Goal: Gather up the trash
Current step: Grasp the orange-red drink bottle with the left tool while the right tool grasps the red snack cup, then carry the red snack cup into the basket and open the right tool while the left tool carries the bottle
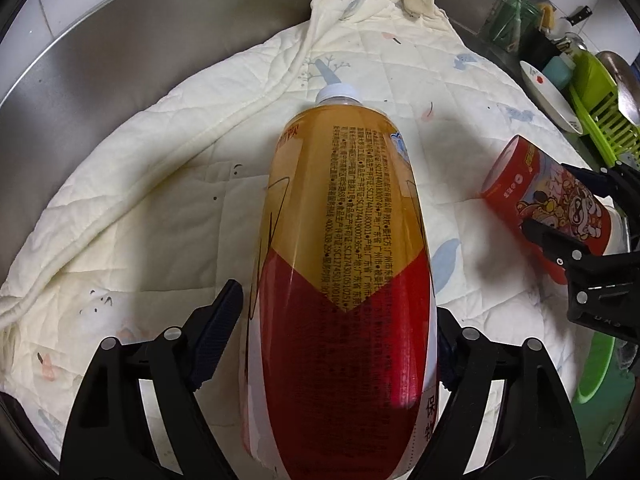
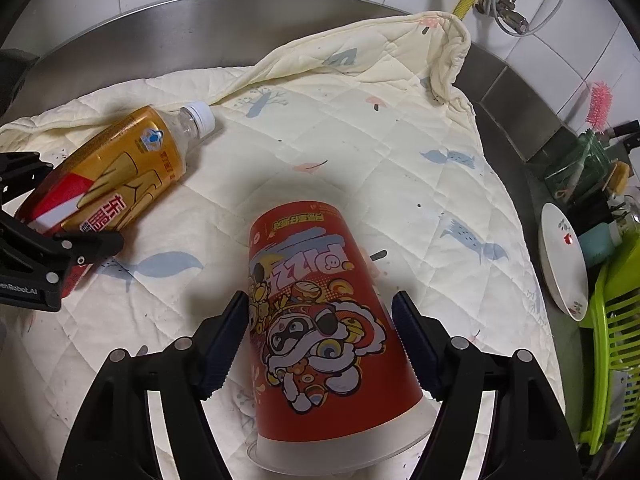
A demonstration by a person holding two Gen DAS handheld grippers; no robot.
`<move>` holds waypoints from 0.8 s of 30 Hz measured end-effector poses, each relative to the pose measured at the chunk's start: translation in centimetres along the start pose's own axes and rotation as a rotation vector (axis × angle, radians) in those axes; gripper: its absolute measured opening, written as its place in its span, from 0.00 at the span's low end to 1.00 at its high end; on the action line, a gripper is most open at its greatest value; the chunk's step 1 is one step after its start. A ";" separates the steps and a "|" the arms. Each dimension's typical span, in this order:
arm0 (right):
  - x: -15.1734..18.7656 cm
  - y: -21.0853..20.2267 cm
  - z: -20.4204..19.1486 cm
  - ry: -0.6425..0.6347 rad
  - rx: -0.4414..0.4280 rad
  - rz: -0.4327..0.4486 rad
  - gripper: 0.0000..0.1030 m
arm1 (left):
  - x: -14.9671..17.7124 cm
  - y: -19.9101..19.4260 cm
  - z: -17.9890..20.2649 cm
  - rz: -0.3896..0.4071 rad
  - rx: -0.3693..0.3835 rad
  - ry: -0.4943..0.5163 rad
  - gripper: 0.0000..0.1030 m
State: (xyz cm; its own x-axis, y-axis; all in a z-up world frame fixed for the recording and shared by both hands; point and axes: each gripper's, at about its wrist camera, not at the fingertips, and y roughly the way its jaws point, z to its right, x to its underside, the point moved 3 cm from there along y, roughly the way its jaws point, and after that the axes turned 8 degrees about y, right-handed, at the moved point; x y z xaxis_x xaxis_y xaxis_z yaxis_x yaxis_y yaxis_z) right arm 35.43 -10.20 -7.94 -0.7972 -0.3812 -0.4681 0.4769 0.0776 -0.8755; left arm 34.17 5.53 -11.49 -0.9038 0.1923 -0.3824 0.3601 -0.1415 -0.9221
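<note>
In the left wrist view, a capped drink bottle with a yellow and red label is seen lying on a cream quilted cloth, its white cap pointed away from the camera. The cloth is spread over a steel counter. The bottle is straddled by the left claw, which is released: a thin gap is seen between the near-left pad and the bottle's side, while the other pad is hidden behind the bottle's bulge. To the right, a red paper cup is seen on its side on the same cloth, with the right claw around it. A white plate and a green rack are seen past the cloth's right edge.

In the right wrist view, the cup is shown lying between the two pads of the right claw, its white rim nearest the camera. Cloth is visible on both sides between pads and cup, so this claw is also released. The bottle is seen at the left, well apart from the cup, its lower end inside the left claw.
</note>
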 end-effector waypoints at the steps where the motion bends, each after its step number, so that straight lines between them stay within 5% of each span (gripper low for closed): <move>1: 0.0 0.0 0.0 0.000 0.001 0.000 0.68 | 0.0 0.0 0.0 0.000 0.000 -0.002 0.74; 5: 0.1 -0.1 0.0 0.003 0.009 0.010 0.68 | -0.2 -0.1 0.2 0.013 0.000 0.001 0.62; 24: 4.3 -5.3 2.6 0.155 -0.045 0.099 0.66 | 1.8 -4.9 4.2 0.123 0.045 0.055 0.61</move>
State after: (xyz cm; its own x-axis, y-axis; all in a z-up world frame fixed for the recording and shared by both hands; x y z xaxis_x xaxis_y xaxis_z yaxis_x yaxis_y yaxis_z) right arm 30.48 -14.67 -4.96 -0.7963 -0.2237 -0.5620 0.5415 0.1504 -0.8272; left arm 29.79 2.47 -7.38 -0.8387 0.2239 -0.4964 0.4558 -0.2101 -0.8649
